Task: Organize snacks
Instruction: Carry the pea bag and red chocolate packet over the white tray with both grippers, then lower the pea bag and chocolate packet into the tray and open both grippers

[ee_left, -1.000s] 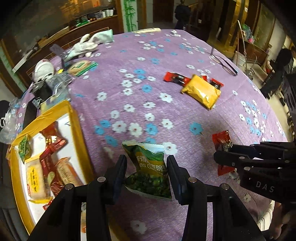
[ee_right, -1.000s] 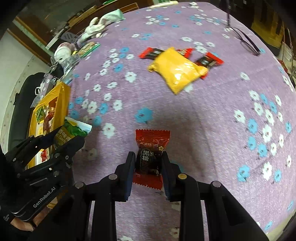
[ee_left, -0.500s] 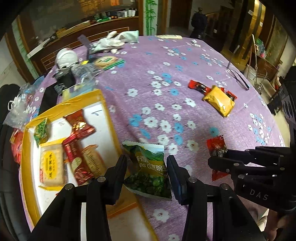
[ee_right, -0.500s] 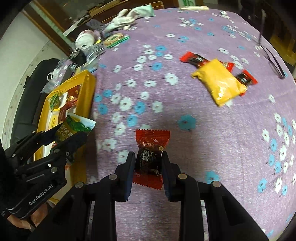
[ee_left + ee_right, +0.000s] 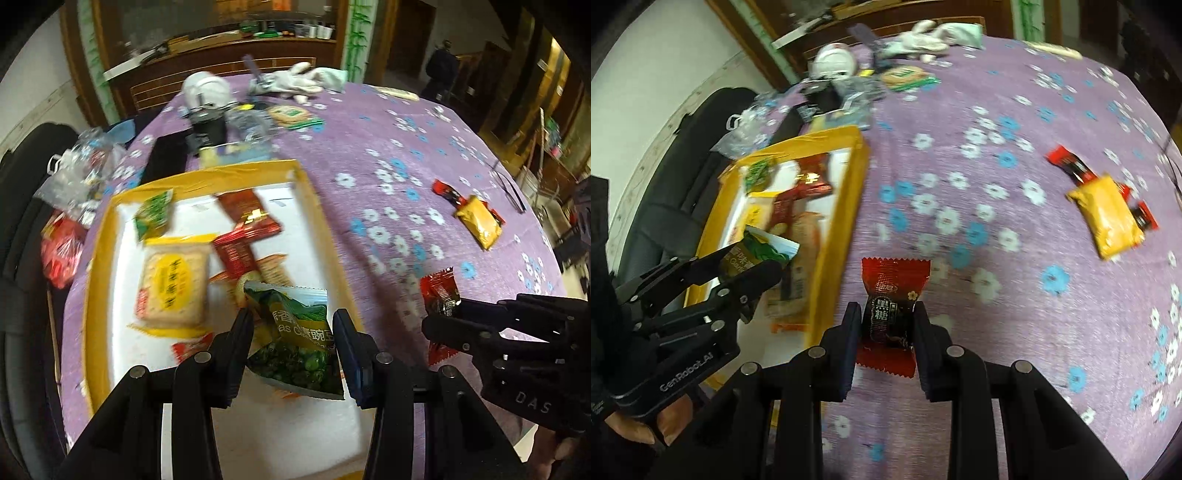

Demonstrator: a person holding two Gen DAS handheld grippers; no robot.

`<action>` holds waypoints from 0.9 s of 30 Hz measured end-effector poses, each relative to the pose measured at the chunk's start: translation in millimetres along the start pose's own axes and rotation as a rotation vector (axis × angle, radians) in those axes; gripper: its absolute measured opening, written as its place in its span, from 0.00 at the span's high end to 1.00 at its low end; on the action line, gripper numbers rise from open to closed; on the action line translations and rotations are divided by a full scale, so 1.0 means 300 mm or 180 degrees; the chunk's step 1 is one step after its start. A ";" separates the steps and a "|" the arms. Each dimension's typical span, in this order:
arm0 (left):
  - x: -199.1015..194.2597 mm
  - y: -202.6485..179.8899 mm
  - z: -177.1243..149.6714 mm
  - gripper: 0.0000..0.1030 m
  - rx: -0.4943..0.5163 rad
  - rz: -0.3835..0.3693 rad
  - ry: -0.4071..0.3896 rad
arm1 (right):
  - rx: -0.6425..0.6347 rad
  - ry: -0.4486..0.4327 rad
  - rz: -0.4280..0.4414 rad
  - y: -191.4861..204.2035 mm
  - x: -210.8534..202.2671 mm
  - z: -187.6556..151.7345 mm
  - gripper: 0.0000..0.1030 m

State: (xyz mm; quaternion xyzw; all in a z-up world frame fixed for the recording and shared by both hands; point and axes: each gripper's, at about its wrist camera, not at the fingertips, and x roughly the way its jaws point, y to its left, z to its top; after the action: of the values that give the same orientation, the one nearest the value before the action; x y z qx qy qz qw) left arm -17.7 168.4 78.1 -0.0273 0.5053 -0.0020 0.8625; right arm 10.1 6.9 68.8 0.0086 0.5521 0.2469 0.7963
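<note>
My left gripper [image 5: 293,325] is shut on a green pea snack bag [image 5: 295,336], held above the yellow-rimmed box [image 5: 317,221] that holds several snack packets. The same gripper [image 5: 753,266] and its green bag [image 5: 764,251] show at the left of the right wrist view, over the box [image 5: 849,199]. My right gripper [image 5: 886,317] is shut on a red and black candy packet [image 5: 892,314], hanging over the purple cloth just right of the box. That packet [image 5: 439,295] appears at the right of the left wrist view, in the right gripper [image 5: 439,314].
A yellow packet [image 5: 478,223] with red bars [image 5: 445,190] lies far right on the flowered tablecloth [image 5: 369,155]. Clutter stands behind the box: a white helmet-like object [image 5: 207,90], gloves [image 5: 306,79], a round green packet [image 5: 290,114], plastic bags [image 5: 79,166]. Glasses [image 5: 509,188] lie at the right edge.
Both grippers have swung left across the table with their packets still held. The box has come from the left edge to right under the left gripper; the yellow packet has receded right.
</note>
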 end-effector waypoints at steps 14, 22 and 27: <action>-0.005 0.236 -0.118 0.54 -0.0338 0.0241 0.0153 | -0.0653 0.0215 0.0405 0.300 0.111 -0.028 0.74; 0.034 0.326 -0.161 0.54 -0.0402 0.0303 0.0294 | -0.0769 0.0471 0.0476 0.389 0.210 -0.051 0.74; 0.054 0.354 -0.155 0.54 -0.0389 0.0306 0.0319 | -0.0806 0.0547 0.0455 0.419 0.250 -0.051 0.74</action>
State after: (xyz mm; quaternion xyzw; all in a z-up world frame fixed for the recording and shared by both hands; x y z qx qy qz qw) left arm -52.7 272.0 36.0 -0.0554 0.5477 0.0689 0.8320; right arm -31.6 143.4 33.0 -0.0737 0.5806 0.3704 0.7213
